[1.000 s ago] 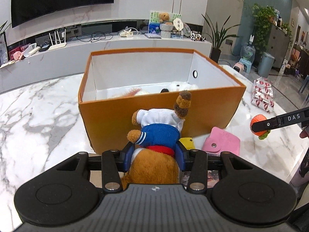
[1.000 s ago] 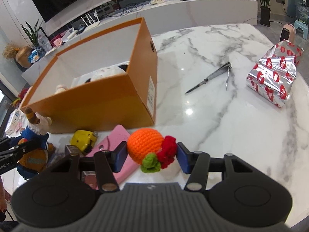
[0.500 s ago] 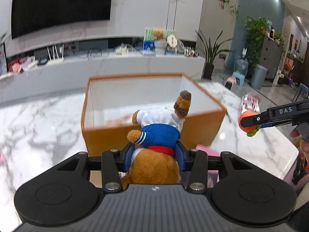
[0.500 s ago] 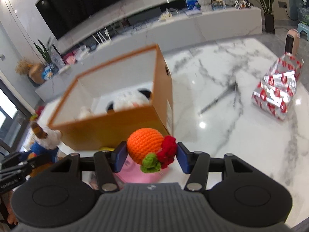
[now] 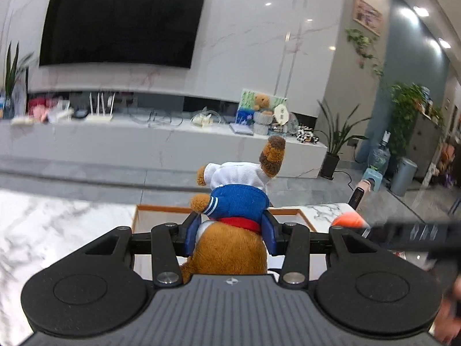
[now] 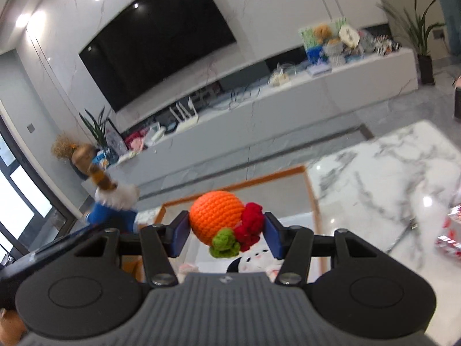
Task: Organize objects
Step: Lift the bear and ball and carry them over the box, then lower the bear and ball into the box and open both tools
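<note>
Living room backdrop: big wall TV (image 5: 124,20) over a long white console (image 5: 161,141) cluttered with cables and a router, marble table (image 5: 57,219) below you. Background is motion-blurred in both views.

Left side first: your left gripper (image 5: 230,230) has its blue pads clamped on a plush bear (image 5: 233,225), gripping it around the waist at the red band. Bear wears a blue and white top; you're looking at its back and its head points away from the camera. It's held in the air, over the near edge of the orange box (image 5: 161,210), whose rim shows just under it.

To the right: your right gripper (image 6: 226,230) has both pads pressed onto a crocheted orange ball (image 6: 216,219) with a green and red knit cluster on its lower right. It sits above the box's open top. Inside the box, directly below the ball, lies a white plush toy (image 6: 253,262).

Far right of the right wrist view, a shiny red-and-silver package (image 6: 452,230) sits on the table, blurred and cut by the frame edge.
</note>
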Available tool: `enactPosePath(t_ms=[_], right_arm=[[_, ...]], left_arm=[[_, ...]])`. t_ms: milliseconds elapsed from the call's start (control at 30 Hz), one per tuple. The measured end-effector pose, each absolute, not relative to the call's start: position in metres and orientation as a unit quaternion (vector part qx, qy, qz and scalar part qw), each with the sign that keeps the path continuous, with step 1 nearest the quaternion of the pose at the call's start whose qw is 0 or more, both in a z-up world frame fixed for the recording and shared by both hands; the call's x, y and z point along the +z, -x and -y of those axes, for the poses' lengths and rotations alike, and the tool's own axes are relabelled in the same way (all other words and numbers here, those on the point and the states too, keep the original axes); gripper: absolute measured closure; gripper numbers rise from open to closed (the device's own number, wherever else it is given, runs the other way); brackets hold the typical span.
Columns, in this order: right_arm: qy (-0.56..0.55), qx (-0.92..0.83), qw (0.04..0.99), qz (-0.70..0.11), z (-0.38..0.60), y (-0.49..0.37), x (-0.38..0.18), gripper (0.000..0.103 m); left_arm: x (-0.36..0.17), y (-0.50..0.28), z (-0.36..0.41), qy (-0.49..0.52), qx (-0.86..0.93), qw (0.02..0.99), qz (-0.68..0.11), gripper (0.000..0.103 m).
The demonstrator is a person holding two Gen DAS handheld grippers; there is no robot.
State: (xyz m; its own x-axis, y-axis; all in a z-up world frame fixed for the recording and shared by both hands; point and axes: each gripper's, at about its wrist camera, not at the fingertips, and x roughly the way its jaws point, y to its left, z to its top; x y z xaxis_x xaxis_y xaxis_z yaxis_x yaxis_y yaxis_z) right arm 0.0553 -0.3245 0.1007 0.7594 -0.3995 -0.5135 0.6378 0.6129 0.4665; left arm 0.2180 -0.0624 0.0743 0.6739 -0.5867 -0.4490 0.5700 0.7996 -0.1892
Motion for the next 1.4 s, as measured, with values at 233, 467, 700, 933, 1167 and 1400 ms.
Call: enactPosePath(t_ms=[233, 467, 700, 933, 1167, 1400], right_arm=[[-0.327, -0.286, 0.869, -0.235, 0.351, -0.109, 0.060, 0.046], [-0.307, -0.292, 0.867, -0.263, 0.381, -0.145, 0.050, 0.046], [-0.304, -0.276, 0.853, -0.323, 0.402, -0.175, 0.040, 0.046], [-0.300, -0.283, 0.832, -0.371, 0.428, -0.198, 0.020, 0.046], [-0.294, -0.289, 0.812, -0.413, 0.438, -0.212, 0.001, 0.046], [-0.299, -0.295, 0.798, -0.431, 0.438, -0.218, -0.011, 0.046]], left_arm=[[0.038, -0.259, 0.078, 0.011, -0.285, 0.914, -0.290, 0.052], [0.026, -0.285, 0.080, 0.015, -0.260, 0.910, -0.323, 0.052], [0.018, -0.319, 0.095, 0.006, -0.225, 0.894, -0.387, 0.052], [0.000, -0.338, 0.111, -0.022, -0.235, 0.872, -0.430, 0.057], [-0.021, -0.344, 0.116, -0.030, -0.235, 0.851, -0.469, 0.059], [-0.030, -0.349, 0.111, -0.024, -0.222, 0.842, -0.491, 0.062]])
